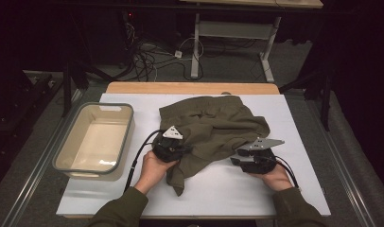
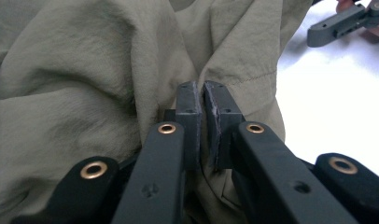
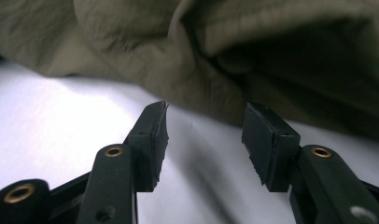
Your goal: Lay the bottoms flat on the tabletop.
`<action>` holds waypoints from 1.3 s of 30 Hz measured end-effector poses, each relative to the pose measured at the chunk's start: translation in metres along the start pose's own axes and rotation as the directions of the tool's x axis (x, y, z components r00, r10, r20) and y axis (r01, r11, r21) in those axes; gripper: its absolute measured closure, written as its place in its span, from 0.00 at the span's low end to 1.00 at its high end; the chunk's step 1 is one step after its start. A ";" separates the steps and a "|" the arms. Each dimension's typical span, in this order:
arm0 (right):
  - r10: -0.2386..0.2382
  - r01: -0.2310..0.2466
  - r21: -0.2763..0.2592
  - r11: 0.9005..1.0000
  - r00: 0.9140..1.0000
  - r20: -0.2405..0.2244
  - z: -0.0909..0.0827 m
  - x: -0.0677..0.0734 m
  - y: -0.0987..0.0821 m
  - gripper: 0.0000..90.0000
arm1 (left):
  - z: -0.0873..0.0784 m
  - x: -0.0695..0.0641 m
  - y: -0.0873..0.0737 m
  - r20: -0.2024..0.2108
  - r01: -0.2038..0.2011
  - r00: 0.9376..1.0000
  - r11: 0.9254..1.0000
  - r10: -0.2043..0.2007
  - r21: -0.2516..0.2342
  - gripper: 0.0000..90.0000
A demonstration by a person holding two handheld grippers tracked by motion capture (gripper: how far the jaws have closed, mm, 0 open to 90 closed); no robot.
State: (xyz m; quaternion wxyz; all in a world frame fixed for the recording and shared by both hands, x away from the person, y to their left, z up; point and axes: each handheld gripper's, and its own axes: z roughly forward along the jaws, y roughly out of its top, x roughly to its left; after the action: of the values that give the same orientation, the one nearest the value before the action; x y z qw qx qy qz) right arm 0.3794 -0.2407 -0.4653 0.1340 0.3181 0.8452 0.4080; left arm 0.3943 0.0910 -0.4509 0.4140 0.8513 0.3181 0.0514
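At the middle of the white table top [image 1: 218, 189], toward the far edge, lies the crumpled olive-green fabric garment [image 1: 213, 125], with one tail of it running down toward the near edge. The left gripper [image 1: 178, 150] sits on the garment's left side; in the left gripper view its jaws are pressed together with a fold of the cloth [image 2: 108, 84] pinched between the pads. The right gripper [image 1: 240, 157] is at the garment's right edge; in the right gripper view its jaws stand apart over bare table, the cloth hem [image 3: 215, 79] just ahead and nothing between them.

Judgement on the step: right side still needs its grab. Slide the right gripper in low, along the table, so the lower pad goes under the hem and takes a single layer rather than a bunched ridge. Keep the left pinch steady; pulling now would drag the hem away from the open jaws.

The translucent grey-rimmed plastic bin [image 1: 96, 139] stands empty near the table's left edge.

No brand, label or readable writing on anything.
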 end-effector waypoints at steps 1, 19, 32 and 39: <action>-0.004 0.004 0.001 1.000 1.000 0.004 0.001 -0.001 0.001 0.56 | 0.000 0.000 0.000 0.000 0.001 1.000 1.000 -0.001 0.000 0.92; -0.051 0.058 0.078 0.995 0.994 -0.095 -0.007 0.006 0.003 0.95 | -0.008 -0.009 0.000 0.034 -0.023 0.999 0.999 0.023 -0.025 0.92; -0.039 0.043 0.030 0.999 0.994 -0.102 -0.064 0.019 -0.029 0.95 | 0.000 -0.048 -0.001 0.171 -0.133 0.976 0.991 0.131 -0.004 0.92; -0.019 0.024 0.045 0.999 0.995 -0.095 -0.083 0.022 -0.051 0.95 | 0.018 -0.075 -0.005 0.249 -0.209 0.950 0.976 0.189 0.054 0.92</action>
State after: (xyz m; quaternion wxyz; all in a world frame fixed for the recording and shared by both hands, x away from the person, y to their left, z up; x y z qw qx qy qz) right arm 0.3007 -0.3003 -0.4514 0.0908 0.2923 0.8631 0.4016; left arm 0.3385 0.0374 -0.4529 0.4079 0.8949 0.1796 -0.0240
